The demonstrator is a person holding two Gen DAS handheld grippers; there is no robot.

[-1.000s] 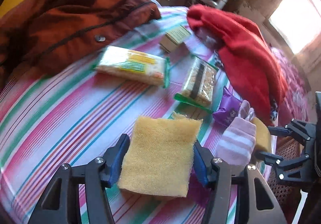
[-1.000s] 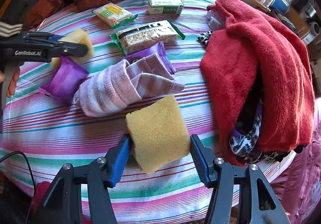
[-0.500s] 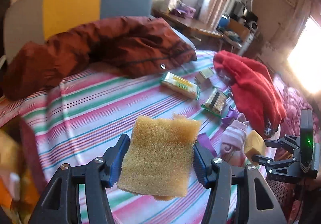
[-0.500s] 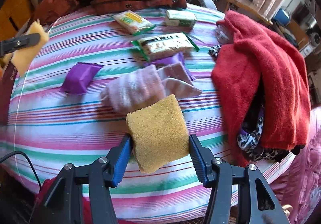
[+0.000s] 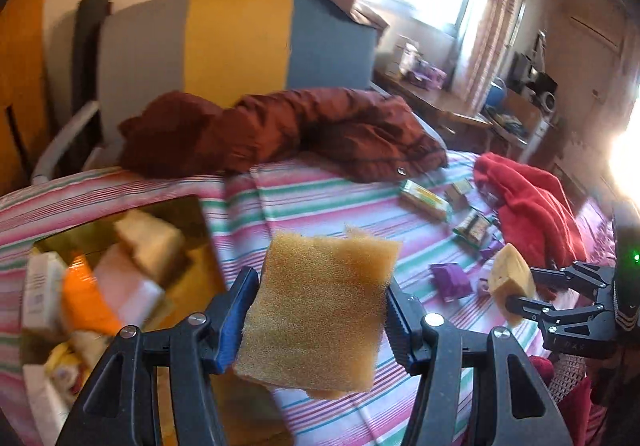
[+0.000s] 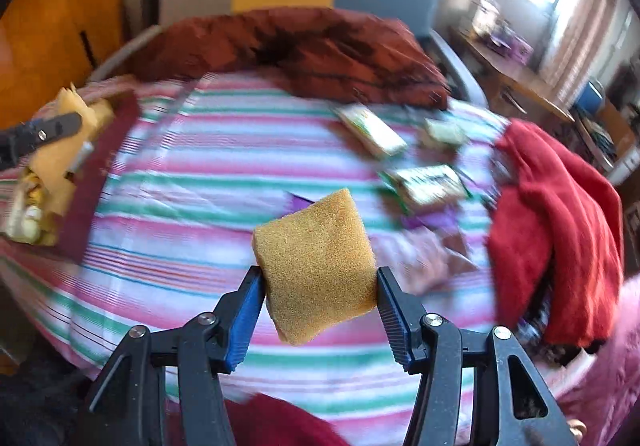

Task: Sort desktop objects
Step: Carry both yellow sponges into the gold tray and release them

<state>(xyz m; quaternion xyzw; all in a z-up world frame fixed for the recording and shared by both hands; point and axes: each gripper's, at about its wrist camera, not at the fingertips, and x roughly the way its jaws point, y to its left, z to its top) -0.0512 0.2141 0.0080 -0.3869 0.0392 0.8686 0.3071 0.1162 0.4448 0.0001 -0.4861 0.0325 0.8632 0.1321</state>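
Observation:
My left gripper [image 5: 320, 284] is shut on a flat yellow sponge [image 5: 320, 310] held in the air above the striped tablecloth [image 5: 320, 190], just right of an open box [image 5: 200, 222] of mixed items. In the right wrist view, the same left gripper [image 6: 44, 130] hangs over that box [image 6: 80, 206]. My right gripper [image 6: 318, 278] is shut on a second, thicker yellow sponge [image 6: 316, 266], lifted over the middle of the table. From the left wrist view, the right gripper [image 5: 520, 292] shows at the right edge with its sponge [image 5: 512, 278].
Snack packets [image 5: 426, 202] [image 6: 432, 182], a purple sachet [image 5: 450, 280] and a pink striped sock [image 6: 424, 258] lie on the cloth. A red towel [image 6: 560, 238] is heaped at the right, a rust jacket [image 5: 300, 130] at the back. A chair [image 5: 236, 42] stands behind.
Both grippers have risen from the table with their sponges and swung left. The box has come into the left wrist view, and the left gripper now hangs over it.

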